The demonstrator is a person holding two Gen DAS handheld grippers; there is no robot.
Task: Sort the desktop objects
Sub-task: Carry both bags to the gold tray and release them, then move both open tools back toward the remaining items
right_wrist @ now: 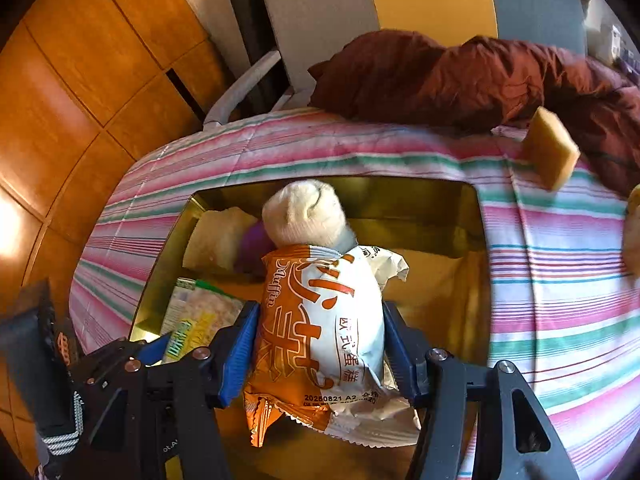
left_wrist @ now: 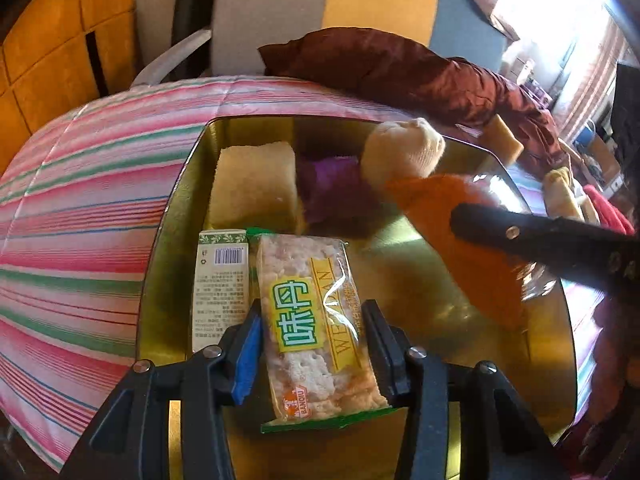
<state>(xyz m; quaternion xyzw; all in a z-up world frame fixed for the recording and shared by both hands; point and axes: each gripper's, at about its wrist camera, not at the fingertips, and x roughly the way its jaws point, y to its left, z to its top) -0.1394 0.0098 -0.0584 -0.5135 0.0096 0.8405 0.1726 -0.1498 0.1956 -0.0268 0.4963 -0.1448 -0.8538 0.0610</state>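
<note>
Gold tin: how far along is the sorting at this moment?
Done: a cream sponge block, purple cloth, cream rolled sock and white barcode box lie inside the gold tin. In hand: left tool grips a cracker packet; right tool an orange-white muffin packet. Left: a yellow sponge on the striped cloth.

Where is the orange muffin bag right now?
In the right wrist view the orange muffin bag sits clamped in the right tongs, above the gold box, just in front of the rolled cream sock.
</note>
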